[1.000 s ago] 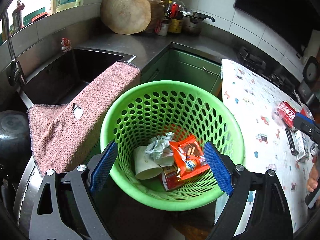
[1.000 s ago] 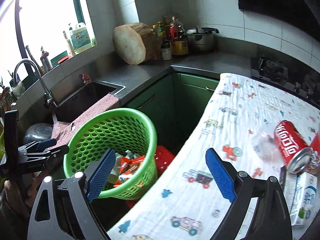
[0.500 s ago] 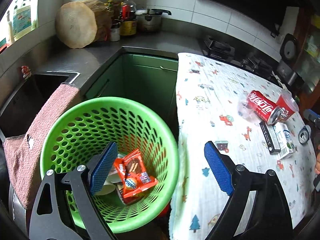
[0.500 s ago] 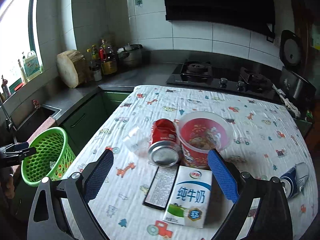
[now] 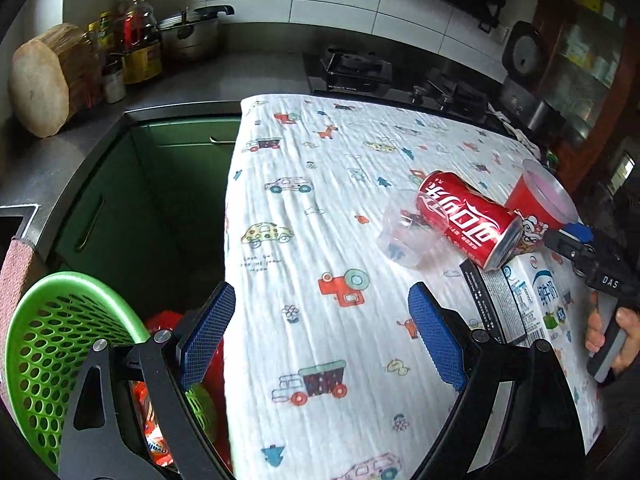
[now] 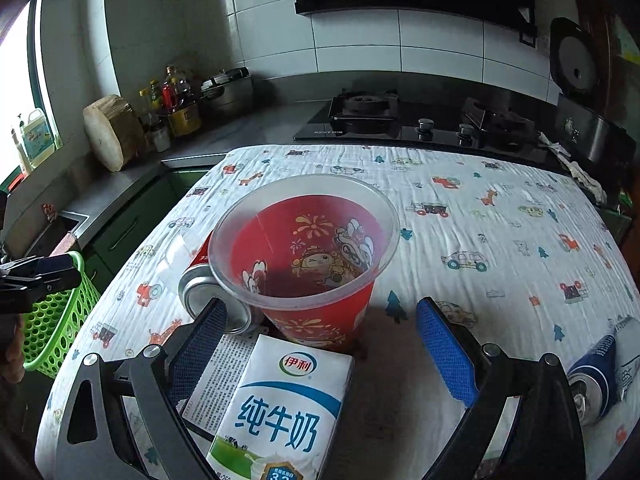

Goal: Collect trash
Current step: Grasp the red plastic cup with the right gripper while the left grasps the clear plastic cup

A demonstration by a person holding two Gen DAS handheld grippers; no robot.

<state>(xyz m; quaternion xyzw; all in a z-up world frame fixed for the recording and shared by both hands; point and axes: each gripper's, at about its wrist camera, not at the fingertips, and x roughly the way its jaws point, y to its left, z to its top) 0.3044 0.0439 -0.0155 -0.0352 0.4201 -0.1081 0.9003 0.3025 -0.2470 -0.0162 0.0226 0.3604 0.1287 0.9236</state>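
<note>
My left gripper (image 5: 322, 340) is open and empty over the near edge of the cloth-covered table (image 5: 320, 200). The green basket (image 5: 40, 340) with wrappers inside sits low at its left. Ahead on the cloth lie a red cola can (image 5: 466, 220), a clear plastic cup (image 5: 404, 232), a red noodle cup (image 5: 540, 200) and a milk carton (image 5: 524, 296). My right gripper (image 6: 322, 346) is open, with the milk carton (image 6: 280, 412) lying between its fingers, untouched. The red noodle cup (image 6: 304, 252) stands just beyond it, the cola can (image 6: 212, 300) to the left. A blue can (image 6: 600, 372) lies at the right.
A gas stove (image 6: 400, 120) borders the table's far side. A wooden chopping block (image 5: 44, 80), bottles and a steel pot (image 5: 192, 36) stand on the counter at the left. Green cabinets (image 5: 180, 184) lie below it, and a sink (image 6: 52, 232) beside the basket (image 6: 52, 320).
Both grippers swung away from the basket toward the table. The left one left the basket's mouth for the table edge; the right one closed in on the noodle cup and milk carton.
</note>
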